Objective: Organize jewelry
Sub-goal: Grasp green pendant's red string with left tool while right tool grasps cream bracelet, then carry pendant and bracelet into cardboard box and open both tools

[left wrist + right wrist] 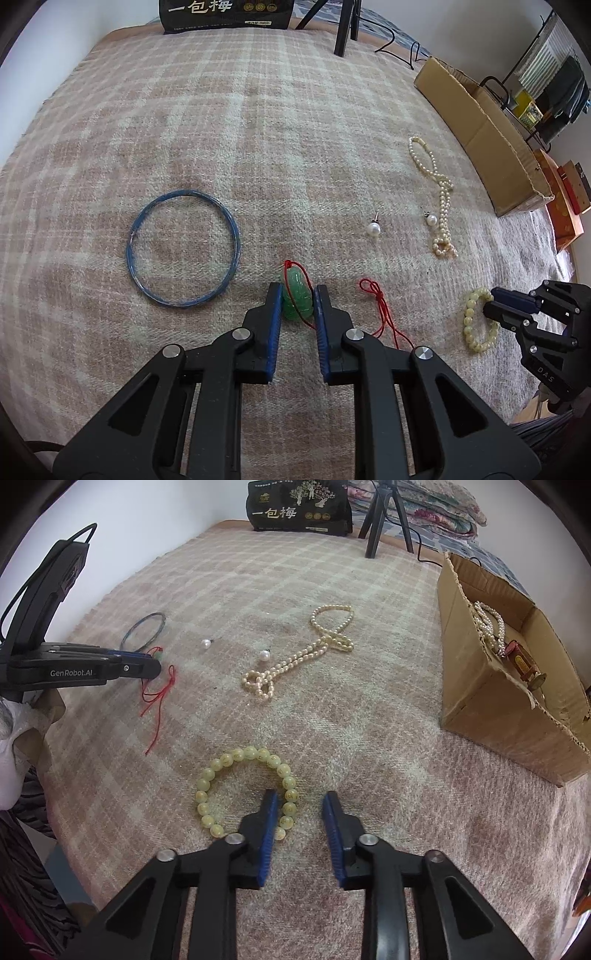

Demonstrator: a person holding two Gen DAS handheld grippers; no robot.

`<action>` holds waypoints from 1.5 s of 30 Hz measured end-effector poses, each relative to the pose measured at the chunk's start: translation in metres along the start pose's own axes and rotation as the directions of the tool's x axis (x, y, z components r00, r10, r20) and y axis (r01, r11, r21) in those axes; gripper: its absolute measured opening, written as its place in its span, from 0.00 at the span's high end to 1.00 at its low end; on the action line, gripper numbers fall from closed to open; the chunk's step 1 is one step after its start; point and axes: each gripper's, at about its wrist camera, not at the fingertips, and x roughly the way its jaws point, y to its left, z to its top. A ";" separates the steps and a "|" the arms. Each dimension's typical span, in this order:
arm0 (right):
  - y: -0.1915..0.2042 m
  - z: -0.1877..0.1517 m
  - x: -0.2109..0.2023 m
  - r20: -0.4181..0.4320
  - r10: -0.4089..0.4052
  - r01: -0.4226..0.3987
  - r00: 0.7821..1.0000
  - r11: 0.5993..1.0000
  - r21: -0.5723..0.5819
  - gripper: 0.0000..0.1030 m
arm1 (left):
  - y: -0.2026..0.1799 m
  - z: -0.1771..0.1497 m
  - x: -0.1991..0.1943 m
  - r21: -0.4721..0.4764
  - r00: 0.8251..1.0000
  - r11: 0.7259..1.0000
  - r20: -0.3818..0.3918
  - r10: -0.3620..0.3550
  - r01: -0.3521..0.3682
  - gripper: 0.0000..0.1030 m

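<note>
My left gripper (297, 287) is shut on a green jade pendant (295, 312), which fills the gap between its blue pads on the plaid blanket. The pendant's red cord (380, 310) trails off to the right. My right gripper (300, 794) stands open astride the right side of a yellow bead bracelet (229, 760). Its left finger is inside the ring, the beads lie against that pad, and the right pad is clear of them. In the left wrist view the right gripper (490, 300) sits at the bracelet (471, 314).
A blue bangle (184, 192) lies to the left, with two pearl earrings (373, 229) and a pearl necklace (306, 653) farther back. A torn cardboard box (480, 701) on the right holds a pearl strand (491, 627). A black bag (299, 506) and a tripod (376, 517) stand at the back.
</note>
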 end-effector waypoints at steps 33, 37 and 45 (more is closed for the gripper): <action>-0.023 0.034 -0.120 0.320 -0.133 0.124 0.938 0.991 0.049 0.95 | -0.018 0.033 -0.096 -0.003 0.975 0.996 0.203 -0.088 0.091 0.85; -0.040 0.033 -0.135 0.348 -0.167 0.142 0.923 0.985 0.097 0.95 | -0.029 0.041 -0.104 0.015 0.970 0.994 0.220 -0.105 0.104 0.85; -0.078 0.029 -0.153 0.374 -0.231 0.170 0.898 0.967 0.189 0.95 | -0.055 0.058 -0.116 0.051 0.957 0.990 0.252 -0.143 0.134 0.85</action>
